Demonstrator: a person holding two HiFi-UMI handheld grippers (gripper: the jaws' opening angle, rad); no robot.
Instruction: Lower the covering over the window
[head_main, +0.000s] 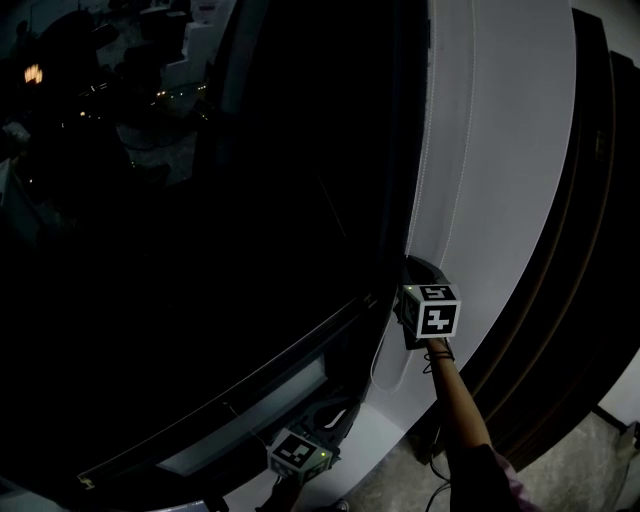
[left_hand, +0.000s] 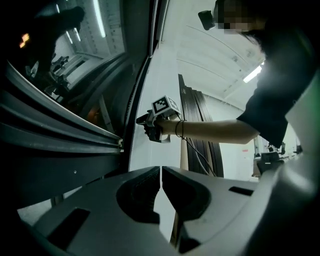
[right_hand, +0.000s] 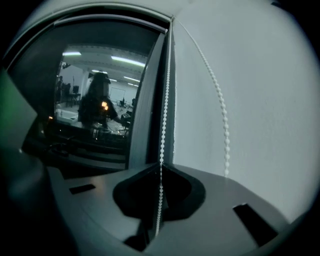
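**Right gripper on the bead chain, pull runs straight down**

My right gripper (right_hand: 161, 169) was clamped narrow on the bead chain (right_hand: 164, 112). The beads went in between the jaw tips and came out below them. That strand hung vertically right beside the dark window frame (right_hand: 144, 105), where the window (head_main: 200, 200) met the white wall (head_main: 500, 150). A second strand (right_hand: 223, 117) of the same loop hung free to the right against the wall, clear of the jaws.

I could not clearly make out the covering itself. The glass looked bare over all I could see. Only a dark band (right_hand: 110, 22) crossed the top of the window, far above the gripper, and I took that to be where the covering sat rolled up.

My left gripper (left_hand: 161, 169) had its jaws drawn nearly together, with only a thin slit between them and nothing in it. In the head view it sat lower and to the left, near the window's lower rail (head_main: 250, 400) and well apart from the chain.

The relation that mattered was simple. The chain's long axis ran up and down, directly through the right gripper, so any pull had to follow that line downward and stay close to the frame. The right arm was the one on the chain. I judged the lowering not yet begun. I also could not tell from here whether the held strand was the one that lowers.
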